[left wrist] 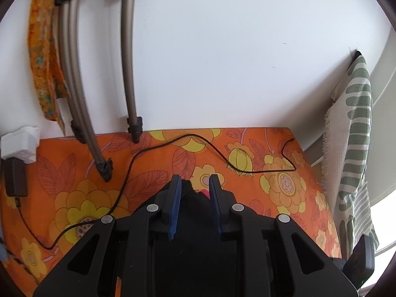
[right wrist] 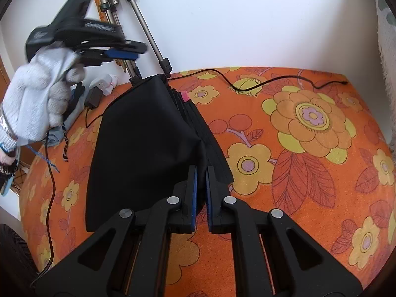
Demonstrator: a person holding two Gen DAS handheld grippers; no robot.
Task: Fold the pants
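Lying folded on the orange floral bedspread [right wrist: 309, 198], the black pants [right wrist: 148, 143] form a compact stack whose layered edges run along its right side, a pink tag [right wrist: 185, 96] showing at the far corner. The right gripper [right wrist: 201, 185] is clamped on the near right corner of the stack, jaws almost together with fabric between them. The left gripper [right wrist: 123, 52], held in a gloved hand [right wrist: 37, 104], is up off the pants near the tripod legs [right wrist: 146, 32]; its jaws stand apart with nothing between them. Right of the stack the bedspread is broad and bare apart from a black cable [right wrist: 259, 84] along the far edge by the wall.
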